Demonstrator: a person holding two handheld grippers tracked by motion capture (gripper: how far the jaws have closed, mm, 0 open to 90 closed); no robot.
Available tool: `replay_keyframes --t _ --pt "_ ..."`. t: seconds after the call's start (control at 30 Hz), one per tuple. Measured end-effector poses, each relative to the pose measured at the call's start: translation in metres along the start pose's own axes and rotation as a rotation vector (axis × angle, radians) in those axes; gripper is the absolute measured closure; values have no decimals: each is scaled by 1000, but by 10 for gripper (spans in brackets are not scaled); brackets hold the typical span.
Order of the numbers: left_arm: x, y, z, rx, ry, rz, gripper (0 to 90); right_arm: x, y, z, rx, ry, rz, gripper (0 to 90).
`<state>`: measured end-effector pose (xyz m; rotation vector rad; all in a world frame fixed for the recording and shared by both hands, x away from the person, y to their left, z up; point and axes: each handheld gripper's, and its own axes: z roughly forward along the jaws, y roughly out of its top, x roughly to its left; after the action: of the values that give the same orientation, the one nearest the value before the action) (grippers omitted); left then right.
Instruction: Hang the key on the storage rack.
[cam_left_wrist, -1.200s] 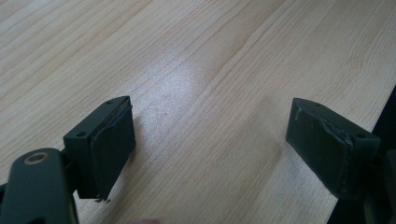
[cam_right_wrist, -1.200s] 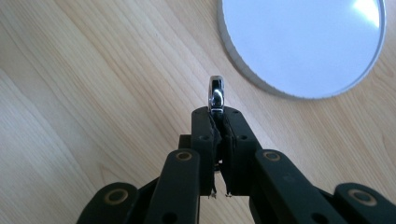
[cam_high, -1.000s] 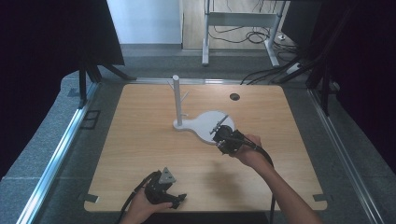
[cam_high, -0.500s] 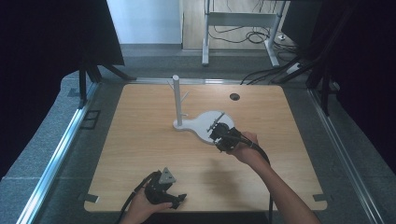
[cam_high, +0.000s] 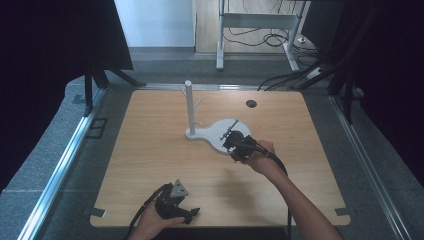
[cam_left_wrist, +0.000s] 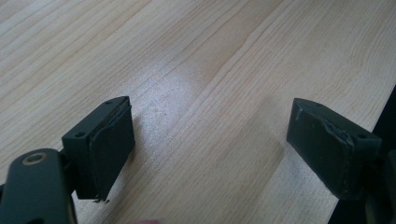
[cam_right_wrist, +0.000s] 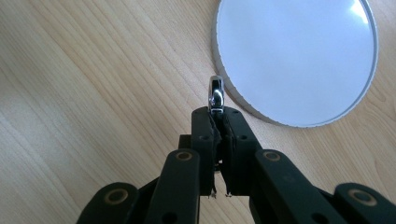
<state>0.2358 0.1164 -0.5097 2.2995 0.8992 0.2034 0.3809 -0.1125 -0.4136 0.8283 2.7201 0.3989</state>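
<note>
A white stand has an upright post (cam_high: 189, 106) with short pegs and a round flat base dish (cam_high: 218, 131) in the middle of the wooden table (cam_high: 150, 150). My right gripper (cam_high: 231, 142) hovers over the dish's near right edge, shut on a small shiny metal piece (cam_right_wrist: 215, 93) that sticks out past the jaw tips. In the right gripper view my right gripper (cam_right_wrist: 218, 119) points at the rim of the white dish (cam_right_wrist: 294, 56). My left gripper (cam_high: 191, 214) lies near the table's front edge. In the left gripper view my left gripper (cam_left_wrist: 210, 140) is open over bare wood.
A dark round cable hole (cam_high: 251, 103) sits in the table's back right. Metal rails (cam_high: 65, 160) run along the table's sides, with grey floor beyond. A desk frame and cables (cam_high: 260, 30) stand behind the table.
My right gripper has crept a little left and farther onto the white dish with the metal piece in it. The left gripper has stayed put.
</note>
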Motion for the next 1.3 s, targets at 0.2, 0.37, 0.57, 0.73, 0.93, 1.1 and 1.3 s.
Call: replay_keyframes --t 0.2,0.37,0.57,0.73,0.93,1.1,1.3 --pt "0 0 0 0 0 4 153 0 1 0 -3 3 -1 842" --pt "0 0 1 -4 1 11 150 -2 1 0 -4 1 4 842" --pt "0 -1 1 -8 5 29 145 -2 -2 3 -2 0 7 841" --pt "-1 -1 2 -6 6 39 135 -2 -5 8 8 7 11 841" --pt "-1 -2 2 -5 4 46 121 -3 -10 11 12 17 14 842" --pt "-2 -1 2 -3 10 49 121 -2 -9 10 10 19 8 842" --pt "-2 -1 2 -2 11 51 121 -2 -6 9 12 15 10 842"
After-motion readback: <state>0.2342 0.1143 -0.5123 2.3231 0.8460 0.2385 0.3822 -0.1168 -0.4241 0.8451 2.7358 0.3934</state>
